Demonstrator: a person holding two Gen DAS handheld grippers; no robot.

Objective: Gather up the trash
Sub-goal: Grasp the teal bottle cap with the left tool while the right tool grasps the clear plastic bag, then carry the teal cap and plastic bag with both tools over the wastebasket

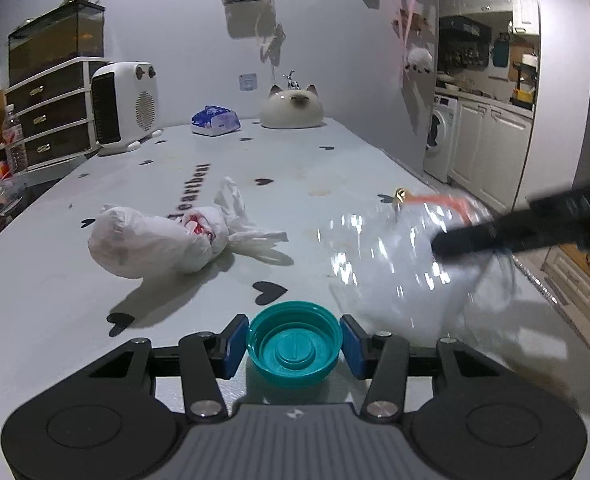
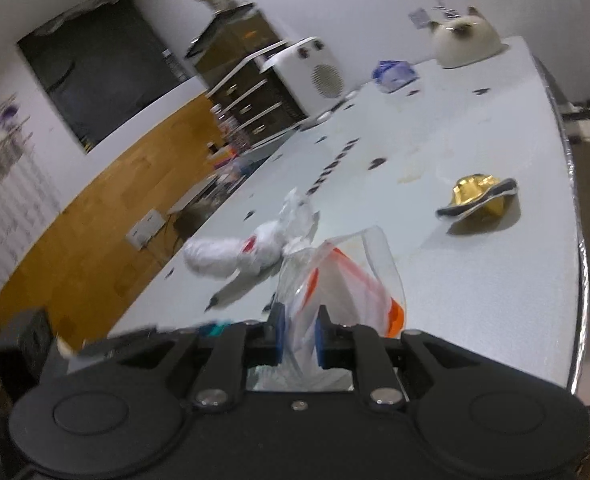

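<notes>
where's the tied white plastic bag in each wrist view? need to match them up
Left wrist: tied white plastic bag lies left of centre on the table, beyond the teal cap.
Right wrist: the same bag lies centre-left, just behind the clear bag held in the right tool.
Shared landmark: the cat-shaped ornament at the table's far end.

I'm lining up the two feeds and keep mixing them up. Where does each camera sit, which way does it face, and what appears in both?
Left wrist: sits behind the left gripper, looking along the table toward the far wall; its pads clamp a teal cap; the right gripper enters at the right edge.
Right wrist: sits behind the right gripper, tilted, facing across the table; pads shut on a clear bag.
Shared: clear bag, white knotted bag, gold wrapper, heater.
</notes>
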